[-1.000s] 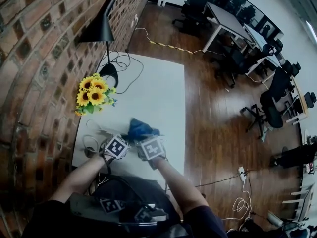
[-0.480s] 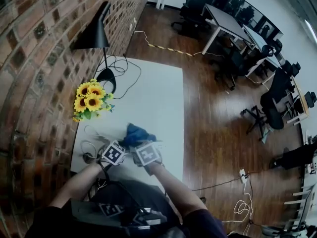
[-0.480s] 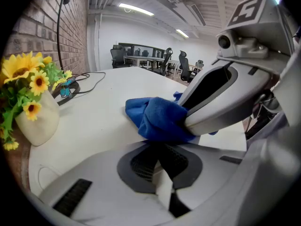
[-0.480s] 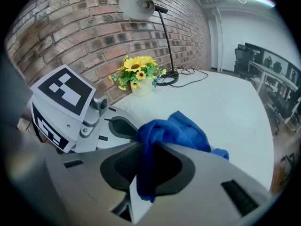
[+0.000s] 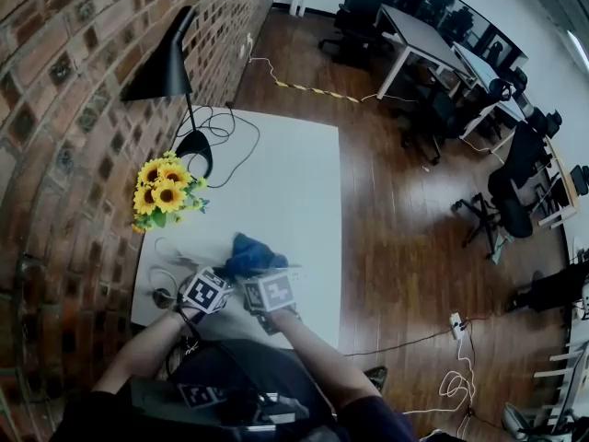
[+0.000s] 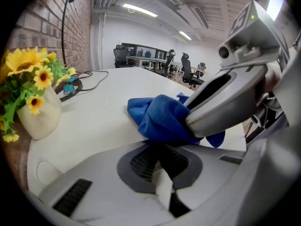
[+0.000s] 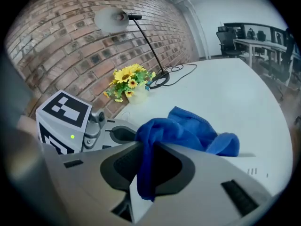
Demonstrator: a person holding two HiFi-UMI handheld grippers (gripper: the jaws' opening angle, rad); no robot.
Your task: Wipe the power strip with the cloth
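The sunflowers (image 5: 161,196) stand by the brick wall (image 5: 64,155), with the lamp (image 5: 166,63) just beyond them. Toward the near table edge from the sunflowers, the left gripper (image 6: 162,173) has its claw pinched together on nothing. Its own view shows that, while the head view gives only its top. Right of the sunflowers and nearer, the blue cloth (image 5: 250,254) lies bunched on the white table (image 5: 294,182). The right gripper (image 7: 146,166) has its claw narrow, clamped on a fold of cloth, plain only in its own view. That view alone shows the power strip (image 7: 258,167), white and slotted, poking out under the cloth on the side away from the sunflowers.
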